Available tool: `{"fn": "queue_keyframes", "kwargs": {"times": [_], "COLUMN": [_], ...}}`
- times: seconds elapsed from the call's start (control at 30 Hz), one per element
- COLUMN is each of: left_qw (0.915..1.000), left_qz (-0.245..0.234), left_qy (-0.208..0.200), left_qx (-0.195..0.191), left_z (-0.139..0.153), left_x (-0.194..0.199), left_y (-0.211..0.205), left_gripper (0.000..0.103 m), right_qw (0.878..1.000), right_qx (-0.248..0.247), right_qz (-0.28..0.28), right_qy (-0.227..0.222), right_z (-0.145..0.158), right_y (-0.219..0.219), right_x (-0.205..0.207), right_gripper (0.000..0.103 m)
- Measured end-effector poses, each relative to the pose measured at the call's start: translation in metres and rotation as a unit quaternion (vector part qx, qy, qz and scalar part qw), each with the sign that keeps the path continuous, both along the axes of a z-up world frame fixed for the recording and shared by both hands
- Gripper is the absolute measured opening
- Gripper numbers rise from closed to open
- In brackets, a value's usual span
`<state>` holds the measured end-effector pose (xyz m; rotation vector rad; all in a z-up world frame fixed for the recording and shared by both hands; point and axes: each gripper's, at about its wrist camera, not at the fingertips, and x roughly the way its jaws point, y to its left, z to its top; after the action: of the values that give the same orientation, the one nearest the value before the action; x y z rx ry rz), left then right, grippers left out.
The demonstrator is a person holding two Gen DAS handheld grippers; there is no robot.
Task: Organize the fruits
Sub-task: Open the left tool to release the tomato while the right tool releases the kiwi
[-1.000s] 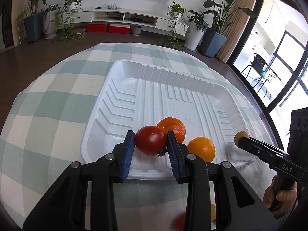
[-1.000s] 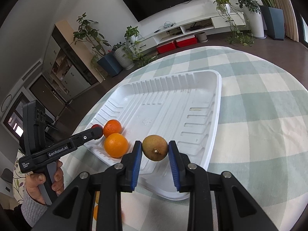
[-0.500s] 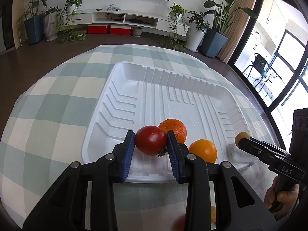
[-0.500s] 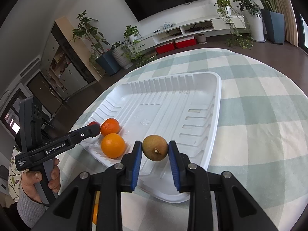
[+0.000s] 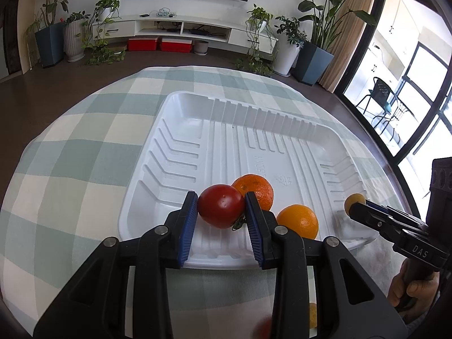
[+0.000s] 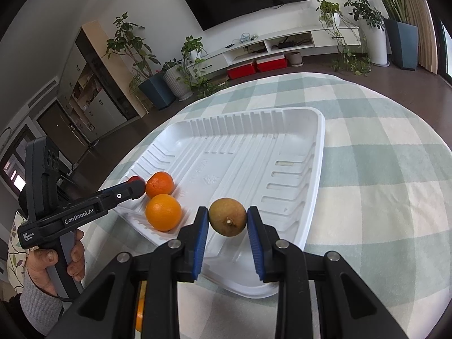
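A white ribbed tray lies on the checked tablecloth. Two oranges rest in its near corner; the right wrist view shows them too. My left gripper is shut on a red tomato, held over the tray's near edge beside the oranges. My right gripper is shut on a small brown-green round fruit, held above the tray's near rim. The right gripper also shows at the right of the left wrist view.
The round table's green and cream checked cloth surrounds the tray. Loose fruits lie on the cloth near me, partly hidden behind the grippers. Beyond the table are dark floor, potted plants and a TV shelf.
Both grippers have moved a little further over the tray with their fruit still held. The oranges have not moved.
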<state>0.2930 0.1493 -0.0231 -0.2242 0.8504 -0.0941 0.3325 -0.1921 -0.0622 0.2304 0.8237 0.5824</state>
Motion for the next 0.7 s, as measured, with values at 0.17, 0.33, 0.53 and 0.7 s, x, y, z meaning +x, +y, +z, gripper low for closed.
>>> {"fn": "queue_keyframes", "kwargs": {"times": [0.17,0.33,0.53,0.7], "left_qw": [1.0,1.0,1.0,1.0], "left_qz": [-0.001,-0.001,0.0,0.0], "left_qy": [0.0,-0.002,-0.002,-0.003], "left_qx": [0.0,0.004,0.004,0.005], "left_z": [-0.0004,-0.0006,-0.0009,-0.0009], "left_x": [-0.0006,0.0007,0.0006,0.0007], "left_y": [-0.0012,-0.0016,-0.0022,-0.0022], "left_gripper": [0.032,0.032,0.032,0.032], "right_qw": [1.0,1.0,1.0,1.0], "right_qx": [-0.003,-0.006,-0.009,-0.011], "right_qz": [0.0,-0.001,-0.002,-0.003], "right_qy": [-0.002,-0.003,-0.004,-0.005], "right_z": [-0.0001,0.0001,-0.0001,-0.0002], "right_y": [0.0001,-0.0007,-0.0009,-0.0011], "right_x": [-0.0001,-0.0001,0.0006,0.0011], "right_gripper": [0.031,0.031,0.031,0.033]}}
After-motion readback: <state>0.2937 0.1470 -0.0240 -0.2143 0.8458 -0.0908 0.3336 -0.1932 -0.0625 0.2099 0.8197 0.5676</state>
